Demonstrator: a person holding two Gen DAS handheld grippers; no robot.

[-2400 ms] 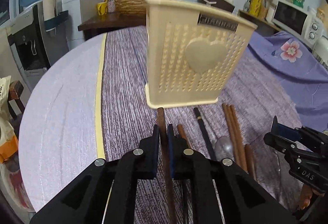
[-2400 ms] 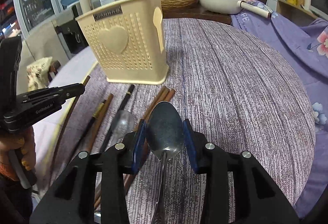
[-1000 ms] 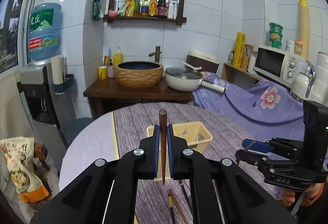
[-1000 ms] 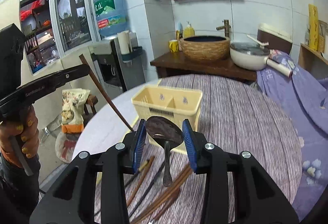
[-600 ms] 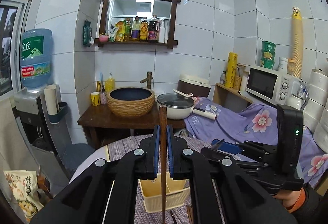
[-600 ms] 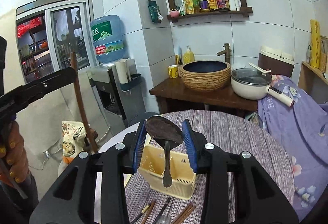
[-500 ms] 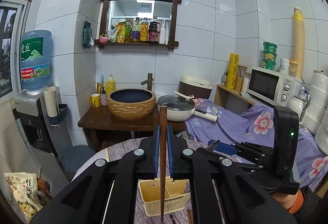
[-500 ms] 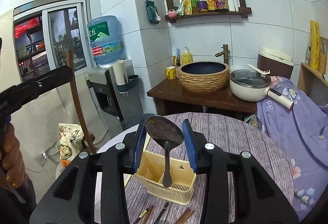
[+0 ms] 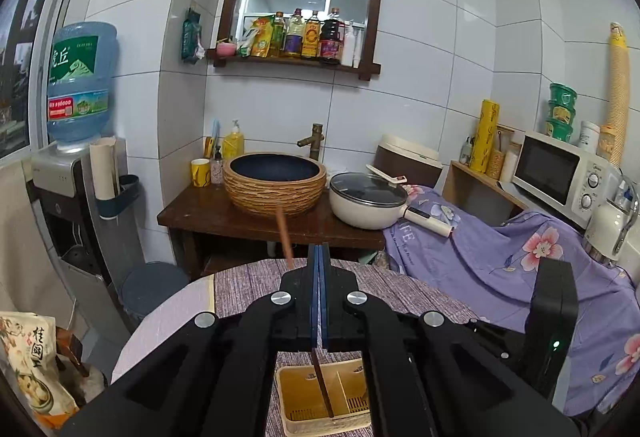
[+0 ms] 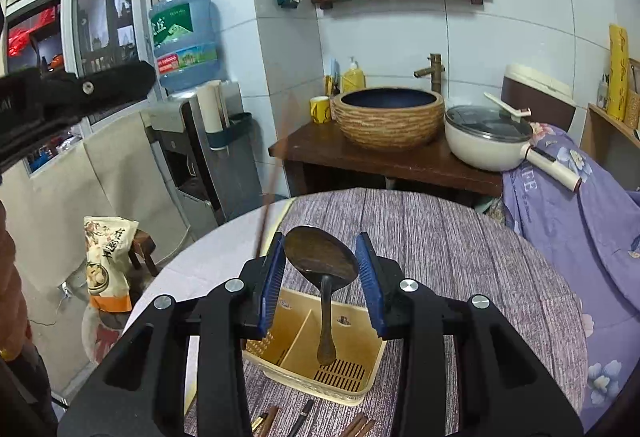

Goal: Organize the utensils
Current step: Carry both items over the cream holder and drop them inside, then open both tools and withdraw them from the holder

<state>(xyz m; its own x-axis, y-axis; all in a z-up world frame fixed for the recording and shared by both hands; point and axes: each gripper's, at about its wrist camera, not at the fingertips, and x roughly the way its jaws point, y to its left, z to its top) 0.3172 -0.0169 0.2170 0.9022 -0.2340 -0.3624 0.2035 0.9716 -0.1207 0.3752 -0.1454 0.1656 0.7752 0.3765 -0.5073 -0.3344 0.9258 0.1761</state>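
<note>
Released since half a second ago, the chopstick [image 9: 323, 383] now stands loose in the holder.

Left gripper [image 9: 319, 269]: pads pressed together on nothing; chopstick leans toward 11 o'clock in the utensil holder [image 9: 352, 425]'s left compartment. Right gripper [image 10: 321, 267] clamps the spoon [image 10: 320, 257]'s bowl, handle hanging at 6 o'clock over the right compartment.

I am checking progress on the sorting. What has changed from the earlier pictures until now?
Both tools rose from the table to above the cream utensil holder. The left gripper has let go of the brown chopstick; its jaws are now closed and empty, and the chopstick leans in the holder's left compartment. Unchanged: the right gripper still grips the dark spoon, handle hanging over the right compartment.
</note>
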